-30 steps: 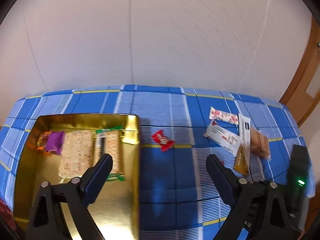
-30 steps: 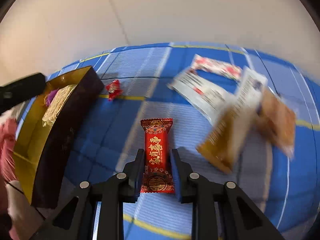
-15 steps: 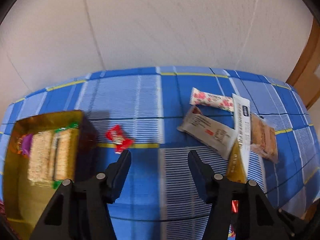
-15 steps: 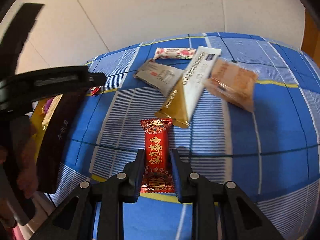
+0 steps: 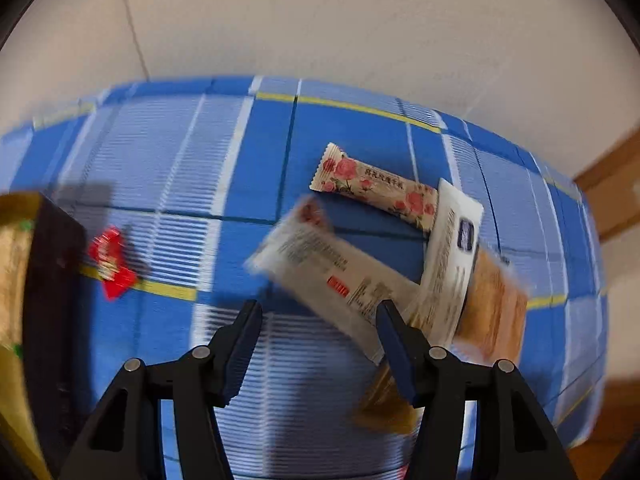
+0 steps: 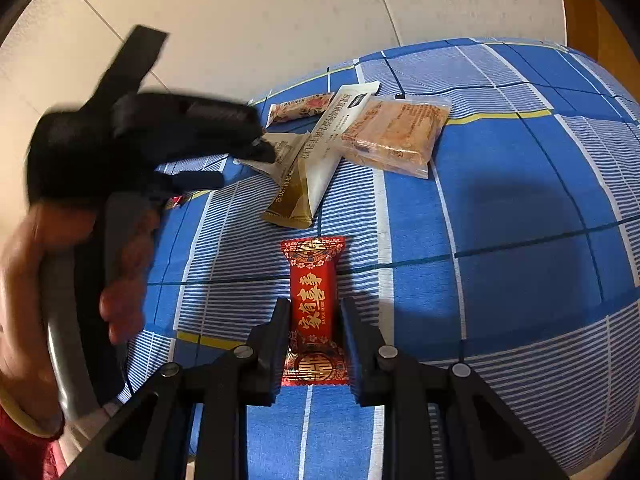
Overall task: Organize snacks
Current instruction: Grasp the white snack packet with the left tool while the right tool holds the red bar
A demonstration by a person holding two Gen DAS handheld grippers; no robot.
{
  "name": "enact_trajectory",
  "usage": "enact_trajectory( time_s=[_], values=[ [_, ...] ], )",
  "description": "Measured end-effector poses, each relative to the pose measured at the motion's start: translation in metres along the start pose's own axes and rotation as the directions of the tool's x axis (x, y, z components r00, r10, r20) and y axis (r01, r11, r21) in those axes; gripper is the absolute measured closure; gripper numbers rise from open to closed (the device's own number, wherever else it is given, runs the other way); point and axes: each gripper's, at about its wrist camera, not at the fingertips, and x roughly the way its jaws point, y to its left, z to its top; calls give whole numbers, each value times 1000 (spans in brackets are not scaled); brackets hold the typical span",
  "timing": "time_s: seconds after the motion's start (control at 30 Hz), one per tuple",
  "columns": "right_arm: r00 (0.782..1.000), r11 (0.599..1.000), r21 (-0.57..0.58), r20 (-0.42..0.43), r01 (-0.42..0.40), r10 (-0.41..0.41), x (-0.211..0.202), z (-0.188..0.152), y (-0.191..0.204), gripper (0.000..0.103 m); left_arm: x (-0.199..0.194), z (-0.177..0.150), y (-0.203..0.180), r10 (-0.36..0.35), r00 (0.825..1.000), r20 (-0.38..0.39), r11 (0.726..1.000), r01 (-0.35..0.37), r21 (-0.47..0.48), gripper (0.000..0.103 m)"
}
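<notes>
The right gripper [image 6: 314,322] is clamped on the red snack bar [image 6: 313,304], whose long axis runs forward along the fingers, above the blue checked cloth [image 6: 520,240]. The left gripper [image 5: 318,312], its jaws just widening slightly, grasps nothing above the grey packet [image 5: 332,276].

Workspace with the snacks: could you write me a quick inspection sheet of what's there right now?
Surface: blue checked tablecloth.
Job's things: red snack bar; rose-print bar, grey packet, white-and-gold sachet and clear cracker pack piled together; small red candy beside the gold tin.
Clutter: nothing seen.
Grippers: right gripper shut on the red snack bar; left gripper open over the pile, jaws just reopening slightly.
Cables: nothing seen.
Surroundings: pale wall.
</notes>
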Motion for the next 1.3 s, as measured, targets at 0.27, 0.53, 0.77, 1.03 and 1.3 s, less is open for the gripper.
enact_trajectory(
  time_s=[0.27, 0.53, 0.77, 1.03, 1.3],
  values=[
    [1000, 1000, 13, 3, -9, 9, 0, 2, -1, 78, 9, 29, -11, 3, 999, -49, 997, -7, -80, 34],
    [1000, 999, 46, 2, -21, 21, 2, 3, -4, 78, 19, 54, -29, 83, 994, -70, 996, -84, -15, 34],
    [1000, 998, 57, 1, -31, 31, 2, 4, -7, 78, 14, 41, -39, 124, 992, 19, 975, -125, 184, 60],
    [999, 997, 69, 1, -32, 32, 1, 7, -11, 78, 6, 23, -24, 115, 990, 78, 966, -129, 222, 55],
    [1000, 997, 68, 8, -31, 30, 2, 4, -7, 78, -3, -6, -29, 103, 981, 162, 942, -148, 301, 62]
  ],
)
